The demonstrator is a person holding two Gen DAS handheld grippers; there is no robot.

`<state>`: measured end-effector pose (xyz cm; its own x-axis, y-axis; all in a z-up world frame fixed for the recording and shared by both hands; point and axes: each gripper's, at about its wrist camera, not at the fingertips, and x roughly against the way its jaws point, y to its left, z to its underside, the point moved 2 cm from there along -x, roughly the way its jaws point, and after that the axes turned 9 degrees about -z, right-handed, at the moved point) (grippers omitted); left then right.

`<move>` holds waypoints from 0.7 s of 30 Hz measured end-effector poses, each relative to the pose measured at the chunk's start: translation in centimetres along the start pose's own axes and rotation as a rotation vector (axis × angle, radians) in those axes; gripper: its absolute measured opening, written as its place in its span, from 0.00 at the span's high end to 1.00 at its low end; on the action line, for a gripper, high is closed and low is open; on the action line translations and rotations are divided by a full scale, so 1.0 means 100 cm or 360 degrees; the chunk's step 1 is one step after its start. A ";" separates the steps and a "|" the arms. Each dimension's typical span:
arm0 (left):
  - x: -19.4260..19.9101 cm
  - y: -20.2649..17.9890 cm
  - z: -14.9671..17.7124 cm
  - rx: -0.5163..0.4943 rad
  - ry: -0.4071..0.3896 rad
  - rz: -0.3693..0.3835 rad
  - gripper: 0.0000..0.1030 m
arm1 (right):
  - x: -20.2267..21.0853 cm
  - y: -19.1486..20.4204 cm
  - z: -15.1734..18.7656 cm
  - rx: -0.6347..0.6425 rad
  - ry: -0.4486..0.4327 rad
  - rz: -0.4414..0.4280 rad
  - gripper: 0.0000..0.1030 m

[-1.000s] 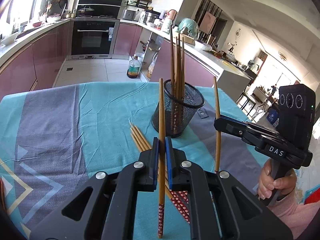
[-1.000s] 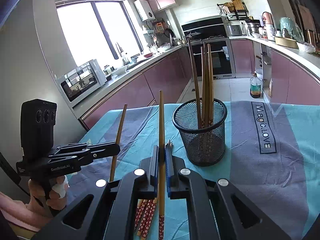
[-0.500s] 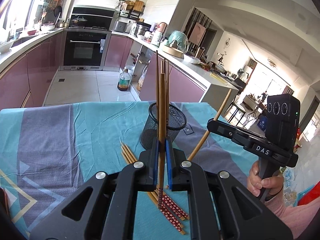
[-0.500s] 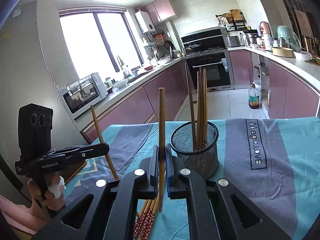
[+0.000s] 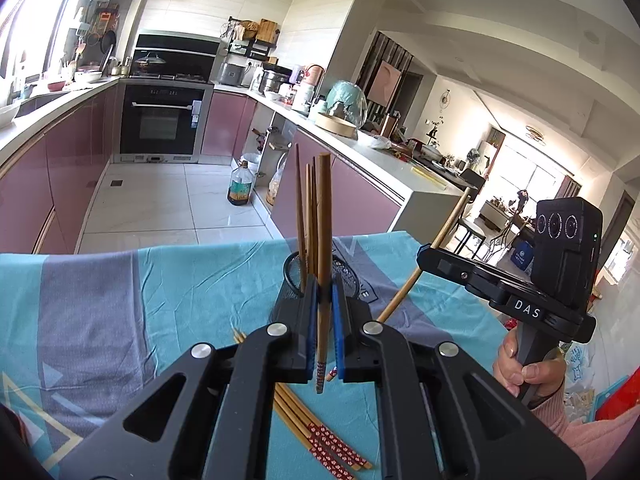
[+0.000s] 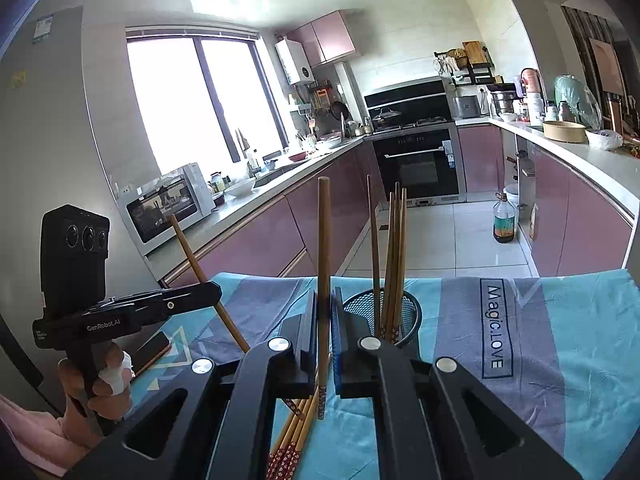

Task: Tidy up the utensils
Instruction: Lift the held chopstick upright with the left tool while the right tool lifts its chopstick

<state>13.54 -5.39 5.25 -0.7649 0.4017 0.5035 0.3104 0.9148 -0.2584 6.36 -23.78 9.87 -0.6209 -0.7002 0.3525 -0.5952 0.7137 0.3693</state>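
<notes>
With our left gripper (image 5: 323, 316) and right gripper (image 6: 325, 336) each clamped on one chopstick, we risk snagging the mesh holder's (image 6: 412, 314) rim and tipping it toward the table's far edge.

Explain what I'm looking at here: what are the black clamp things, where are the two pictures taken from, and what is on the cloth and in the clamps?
There is no robot here. A person holds a handheld two-finger gripper in each hand, and each gripper carries a fisheye camera looking forward along its fingers. So one picture is the left gripper's view and the other the right's, and each also catches the other gripper off to the side.

The left gripper is shut on one chopstick, held upright. The right gripper is likewise shut on its own chopstick.

Below them is a table covered with a teal and grey cloth. On it stands a black mesh holder with several chopsticks standing in it, and a few loose chopsticks with red patterned ends lie flat nearby. A kitchen fills the background.
</notes>
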 end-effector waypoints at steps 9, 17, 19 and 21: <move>-0.007 -0.007 -0.024 -0.0031 -0.0062 0.0017 0.93 | 0.006 0.000 -0.021 0.0054 -0.0065 0.0014 0.95; -0.010 -0.015 -0.044 -0.0079 -0.0129 0.0009 0.93 | 0.009 -0.001 -0.039 0.0097 -0.0119 0.0023 0.95; -0.011 -0.017 -0.049 -0.0087 -0.0138 0.0008 0.93 | 0.009 -0.002 -0.045 0.0105 -0.0133 0.0025 0.95; -0.013 -0.019 -0.053 -0.0093 -0.0149 0.0008 0.93 | 0.010 -0.003 -0.049 0.0115 -0.0143 0.0027 0.95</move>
<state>16.89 -7.46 9.47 -0.8117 0.4034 0.4223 0.3450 0.9147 -0.2107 8.43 -24.76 14.35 -0.6727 -0.6855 0.2783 -0.6173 0.7274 0.2998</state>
